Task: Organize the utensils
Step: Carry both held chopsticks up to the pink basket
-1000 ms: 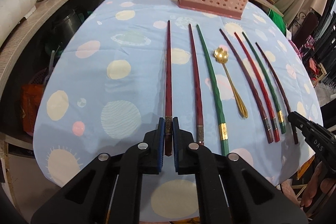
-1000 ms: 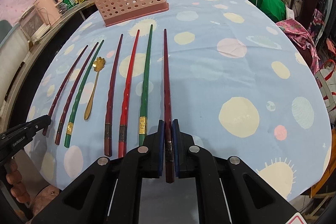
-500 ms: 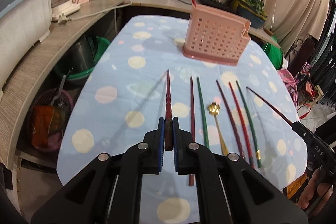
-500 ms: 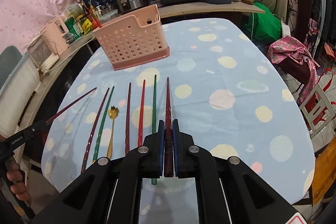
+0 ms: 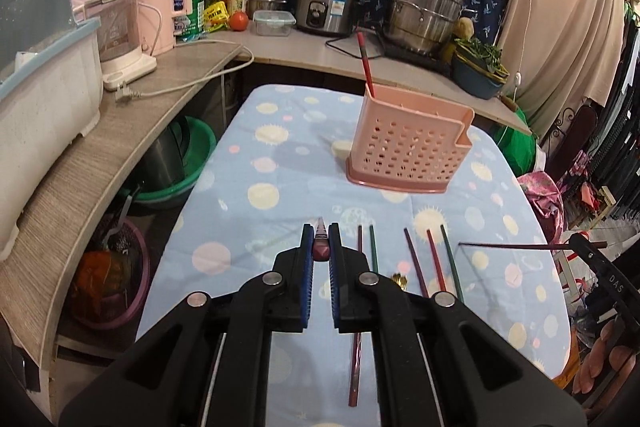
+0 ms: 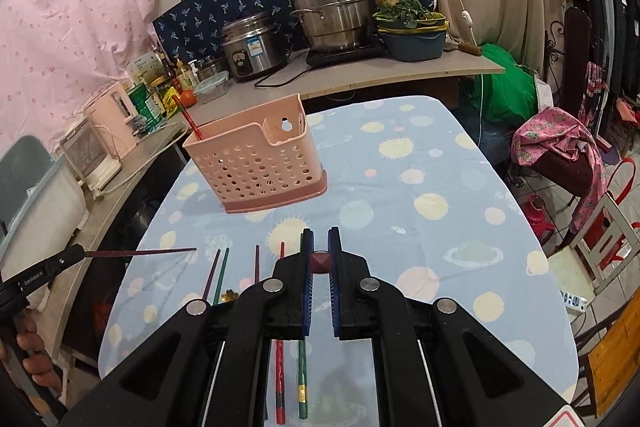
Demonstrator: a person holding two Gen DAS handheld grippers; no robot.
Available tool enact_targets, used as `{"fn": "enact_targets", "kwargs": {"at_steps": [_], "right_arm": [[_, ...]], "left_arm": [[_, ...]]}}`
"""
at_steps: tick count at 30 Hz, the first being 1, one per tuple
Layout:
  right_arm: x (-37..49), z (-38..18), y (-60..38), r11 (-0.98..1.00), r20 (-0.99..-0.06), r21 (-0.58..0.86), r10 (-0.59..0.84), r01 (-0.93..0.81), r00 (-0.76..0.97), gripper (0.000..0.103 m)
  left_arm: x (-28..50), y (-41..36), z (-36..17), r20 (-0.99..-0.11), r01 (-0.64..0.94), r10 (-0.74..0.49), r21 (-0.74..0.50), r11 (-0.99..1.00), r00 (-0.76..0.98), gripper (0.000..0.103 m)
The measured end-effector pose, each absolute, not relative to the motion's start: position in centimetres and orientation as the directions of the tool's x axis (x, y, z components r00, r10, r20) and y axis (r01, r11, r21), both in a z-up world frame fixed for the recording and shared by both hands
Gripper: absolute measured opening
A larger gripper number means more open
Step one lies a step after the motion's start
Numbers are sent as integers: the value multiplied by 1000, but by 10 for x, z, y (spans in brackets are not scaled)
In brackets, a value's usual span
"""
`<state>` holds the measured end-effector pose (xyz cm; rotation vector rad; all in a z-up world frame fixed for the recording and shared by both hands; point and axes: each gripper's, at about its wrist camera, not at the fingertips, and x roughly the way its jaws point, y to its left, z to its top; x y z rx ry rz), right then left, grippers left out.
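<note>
Both grippers are now lifting clear of the table: the left gripper is pinching one dark red chopstick, the right gripper another, above the remaining utensils, probably heading toward the pink basket farther back.

- A dark red chopstick is clamped end-on in the right gripper.
- The pink basket is seen at 11 o'clock, 1 red chopstick inside.
- The left gripper is seen at 9 o'clock.
</note>
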<state>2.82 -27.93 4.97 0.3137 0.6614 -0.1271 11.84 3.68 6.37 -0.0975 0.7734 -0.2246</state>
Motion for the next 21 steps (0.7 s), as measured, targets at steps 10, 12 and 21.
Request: {"fn": "enact_targets", "kwargs": {"at_steps": [10,12,21], "right_arm": [[42,69,-284,945,-587,246,-30,213,809,7],[45,73,-287,941,-581,266,-15,207,814,7],[62,99,-299,938,-528,288,-13,193,849,7]], "left_arm": [[141,37,92,-637,159,-229,-166,973,736,7],[145,36,99,-626,160,-227,-163,974,746,7],[161,26,136,-562,176,-241,-169,970,791,7]]}}
